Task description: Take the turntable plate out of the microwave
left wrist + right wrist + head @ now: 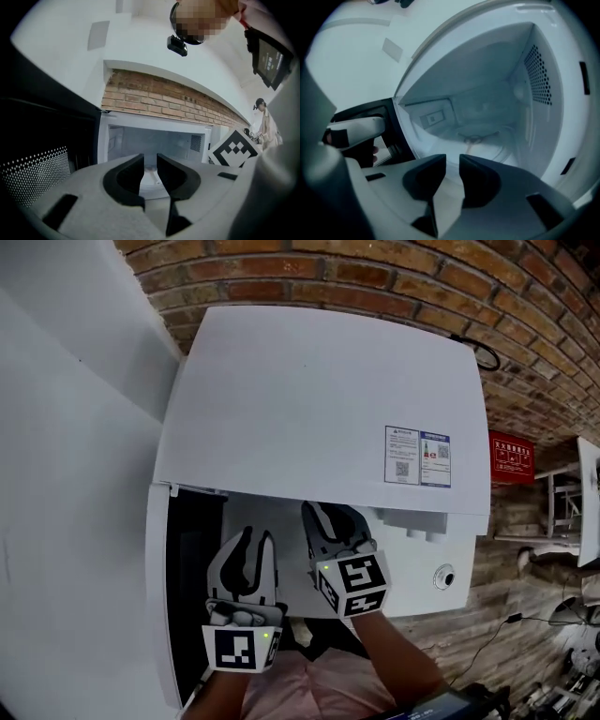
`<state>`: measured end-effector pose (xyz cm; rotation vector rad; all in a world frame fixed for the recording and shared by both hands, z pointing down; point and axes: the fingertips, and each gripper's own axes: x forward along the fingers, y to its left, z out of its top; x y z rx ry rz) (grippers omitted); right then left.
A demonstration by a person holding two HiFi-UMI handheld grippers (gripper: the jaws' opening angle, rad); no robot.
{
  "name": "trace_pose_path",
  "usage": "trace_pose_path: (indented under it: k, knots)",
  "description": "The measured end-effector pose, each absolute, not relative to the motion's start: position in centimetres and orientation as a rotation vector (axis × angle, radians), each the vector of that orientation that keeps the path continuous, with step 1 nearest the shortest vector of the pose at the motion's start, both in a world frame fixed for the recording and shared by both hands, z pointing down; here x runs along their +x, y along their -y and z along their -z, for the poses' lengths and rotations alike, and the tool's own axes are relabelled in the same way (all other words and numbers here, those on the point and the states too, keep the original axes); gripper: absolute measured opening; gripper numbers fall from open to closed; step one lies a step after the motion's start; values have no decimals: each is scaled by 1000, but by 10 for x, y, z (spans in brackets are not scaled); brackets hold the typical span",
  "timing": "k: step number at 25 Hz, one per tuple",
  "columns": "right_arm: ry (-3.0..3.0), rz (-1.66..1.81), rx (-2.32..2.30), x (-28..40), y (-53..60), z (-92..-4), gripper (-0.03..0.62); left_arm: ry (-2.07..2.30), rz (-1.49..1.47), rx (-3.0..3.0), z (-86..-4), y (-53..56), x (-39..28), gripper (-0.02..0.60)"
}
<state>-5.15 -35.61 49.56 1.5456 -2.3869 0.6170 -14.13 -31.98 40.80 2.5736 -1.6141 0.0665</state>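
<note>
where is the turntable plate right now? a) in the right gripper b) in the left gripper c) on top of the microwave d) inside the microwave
d: the turntable plate lies on the cavity floor of the microwave, beyond the empty right gripper.

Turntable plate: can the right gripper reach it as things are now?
Probably yes. The door stands open, and nothing lies between the right gripper, whose jaws are empty, and the plate.
</note>
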Motion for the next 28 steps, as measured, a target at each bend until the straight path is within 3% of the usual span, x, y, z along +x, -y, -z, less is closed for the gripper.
trace_pose_path:
  k: [14, 26, 28]
  knots:
    - [2267, -449, 1529, -59, 394, -517, 103, 1594, -117, 2523, -427, 326, -148, 91]
    - [2265, -476, 1397, -65, 359, -521, 68, 1593, -115, 2545, -418, 318, -145, 91]
    - [2314, -496, 1364, -72, 355, -518, 116, 1588, -114, 2557, -415, 316, -143, 91]
